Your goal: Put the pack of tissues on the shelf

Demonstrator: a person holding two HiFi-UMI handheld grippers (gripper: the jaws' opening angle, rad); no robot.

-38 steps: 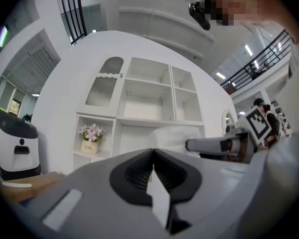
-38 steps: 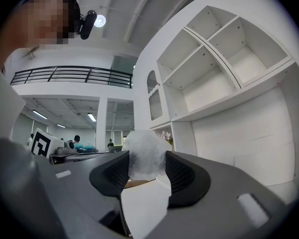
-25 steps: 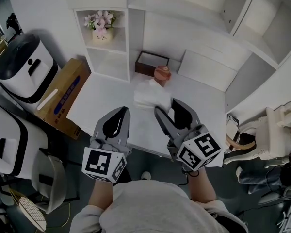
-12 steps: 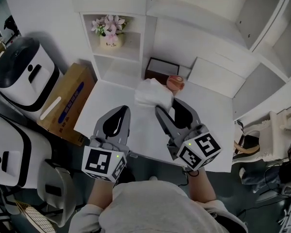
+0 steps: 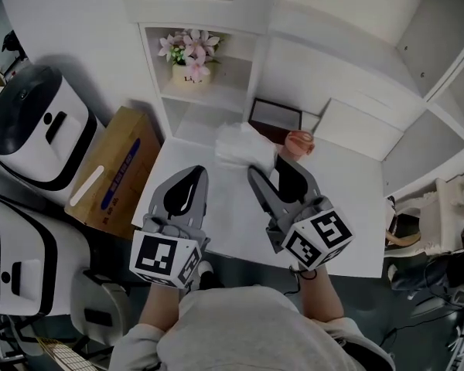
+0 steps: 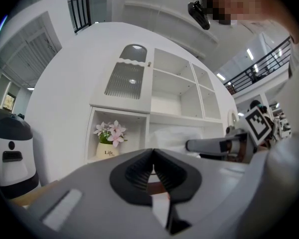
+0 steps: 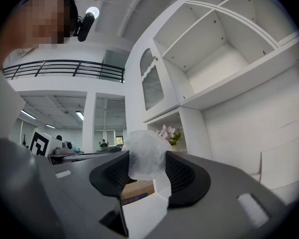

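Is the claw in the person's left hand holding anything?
No, the left gripper has its jaws closed together, with nothing caught between them.

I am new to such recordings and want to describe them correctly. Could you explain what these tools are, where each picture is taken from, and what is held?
A person, not a robot, holds one tool in each hand. One picture is from a camera on the person's head, looking down. The other two are from a camera on each tool. The right hand-held gripper clamps the pack of tissues. The left hand-held gripper is shut and empty. On the white table stand a dark box and a pink round object. Behind is the shelf with a flower pot.
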